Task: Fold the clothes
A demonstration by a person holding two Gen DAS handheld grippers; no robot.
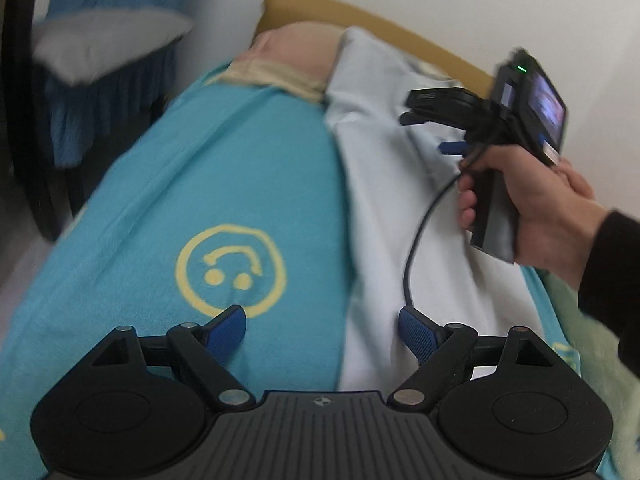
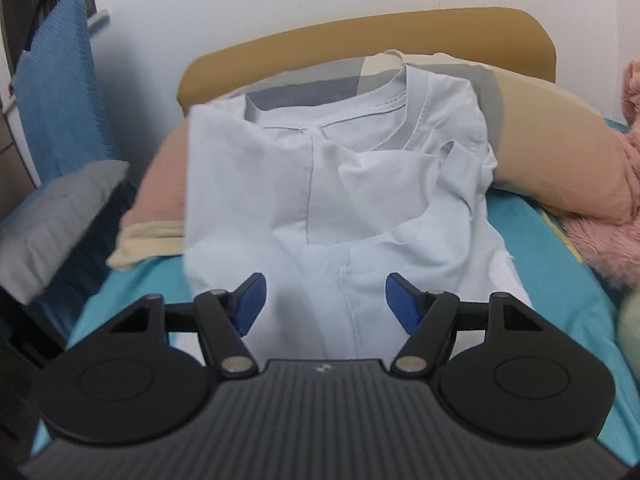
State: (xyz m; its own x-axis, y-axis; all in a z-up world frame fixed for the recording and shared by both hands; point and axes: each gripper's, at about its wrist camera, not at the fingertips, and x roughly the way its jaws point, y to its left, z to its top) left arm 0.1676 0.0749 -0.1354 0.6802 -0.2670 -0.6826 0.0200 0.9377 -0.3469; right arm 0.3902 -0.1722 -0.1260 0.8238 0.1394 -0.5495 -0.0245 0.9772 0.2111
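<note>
A pale blue T-shirt (image 2: 360,184) lies on the bed with its sleeves folded inward and its collar toward the headboard. It also shows in the left wrist view (image 1: 384,184) as a long strip beside the teal blanket. My left gripper (image 1: 322,330) is open and empty, above the shirt's left edge near the hem. My right gripper (image 2: 324,300) is open and empty over the shirt's lower middle. It shows in the left wrist view (image 1: 436,128), held in a hand above the shirt.
A teal blanket (image 1: 200,184) with a yellow smiley covers the bed. A pink pillow (image 2: 560,152) and a mustard headboard (image 2: 360,36) lie beyond the shirt. A pink plush (image 2: 600,224) sits at the right. A grey pillow (image 2: 60,216) on a blue chair stands at the left.
</note>
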